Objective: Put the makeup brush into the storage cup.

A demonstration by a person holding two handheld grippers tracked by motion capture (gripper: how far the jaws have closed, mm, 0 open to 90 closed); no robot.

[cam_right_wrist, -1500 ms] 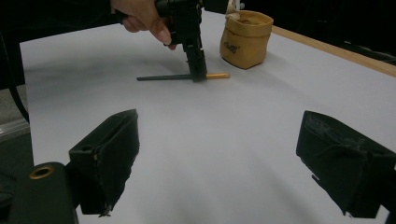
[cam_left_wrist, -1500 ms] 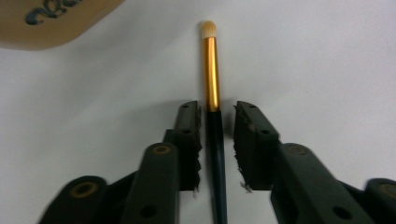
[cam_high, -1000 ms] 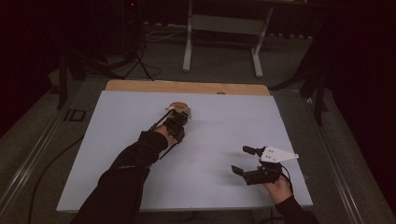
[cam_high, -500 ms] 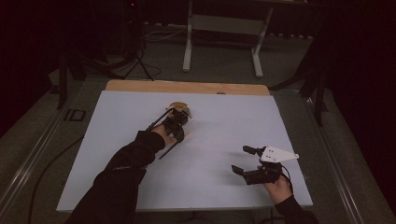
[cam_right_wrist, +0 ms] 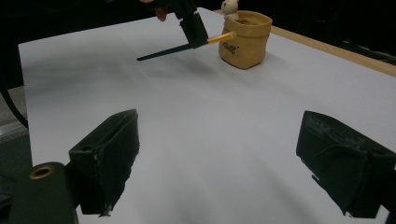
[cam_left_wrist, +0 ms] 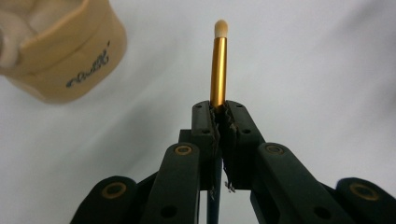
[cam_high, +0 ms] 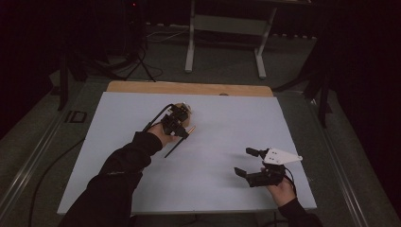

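My left gripper (cam_high: 185, 128) is shut on a makeup brush (cam_left_wrist: 218, 65) with a gold ferrule, a pale tip and a dark handle (cam_high: 173, 148) that trails back toward the sleeve. It hovers just in front of a tan fabric pouch (cam_left_wrist: 65, 51), whose open top holds a small bear toy (cam_right_wrist: 229, 7). In the right gripper view the brush tip (cam_right_wrist: 224, 36) points at the pouch (cam_right_wrist: 245, 39), close to its side. My right gripper (cam_high: 244, 161) stands open at the table's front right, with nothing between its jaws (cam_right_wrist: 219, 137).
A white sheet (cam_high: 227, 118) covers the table, with a strip of wood (cam_high: 189, 88) showing along the far edge. Metal stand legs (cam_high: 190, 42) and cables lie on the dark floor beyond.
The left gripper with the brush has shifted only slightly beside the pouch. The right gripper has stayed where it was, still open.
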